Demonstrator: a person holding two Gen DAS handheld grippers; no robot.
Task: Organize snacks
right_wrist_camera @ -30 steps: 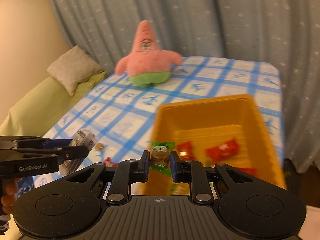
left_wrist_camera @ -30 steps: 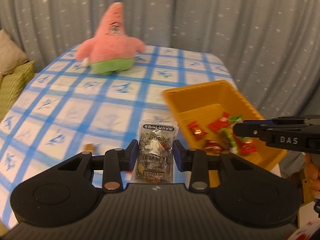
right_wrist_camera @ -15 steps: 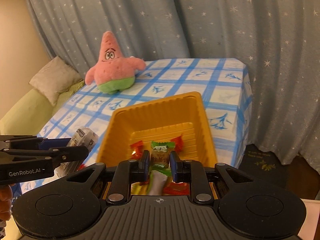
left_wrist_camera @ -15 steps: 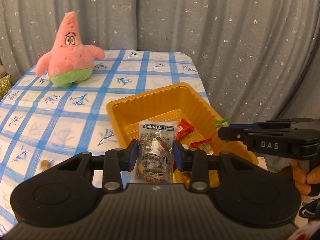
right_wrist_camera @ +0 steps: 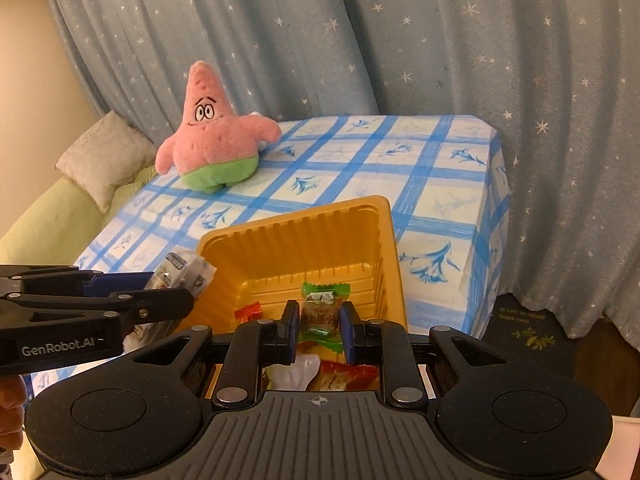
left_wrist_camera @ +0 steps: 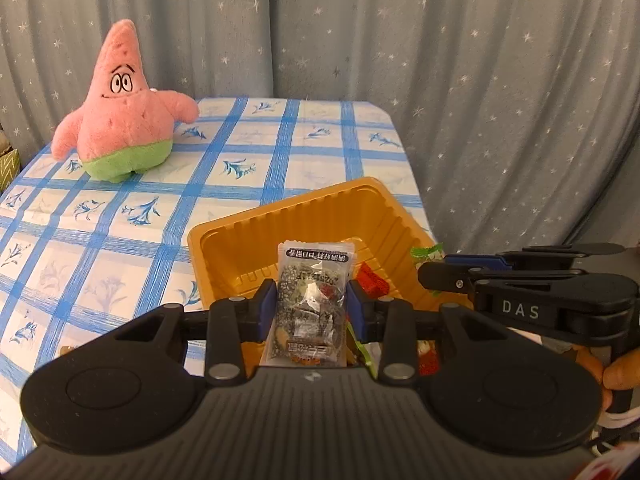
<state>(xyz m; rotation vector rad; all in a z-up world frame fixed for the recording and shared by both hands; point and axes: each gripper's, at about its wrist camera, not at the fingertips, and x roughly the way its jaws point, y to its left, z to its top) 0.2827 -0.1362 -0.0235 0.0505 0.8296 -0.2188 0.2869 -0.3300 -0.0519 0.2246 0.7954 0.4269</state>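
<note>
Crinkly clear film, printed in black, wraps the mixed-nut packet (left_wrist_camera: 310,300): light, soft, slippery under the pads, contents likely brittle under hard squeeze. Clamped at mid-body between the blue pads of the left gripper (left_wrist_camera: 311,309), upright, above the near part of the orange tray (left_wrist_camera: 224,240). Best held across the filled middle, as now; a grip on the flat sealed ends risks slipping. Green-wrapped candy (right_wrist_camera: 320,312), small, firm at the core with twisted foil ends, pinched at its centre by the right gripper (right_wrist_camera: 319,330), jaws nearly together, also over the tray. Red-wrapped snacks (left_wrist_camera: 372,282) already on the tray floor. Thin, ribbed tray walls, probably flexible and light, so likely to slide on the checked tablecloth (left_wrist_camera: 120,248) if bumped. Release from low height advised. Pink plush star (left_wrist_camera: 120,112) well apart at the far side, irrelevant to handling.
</note>
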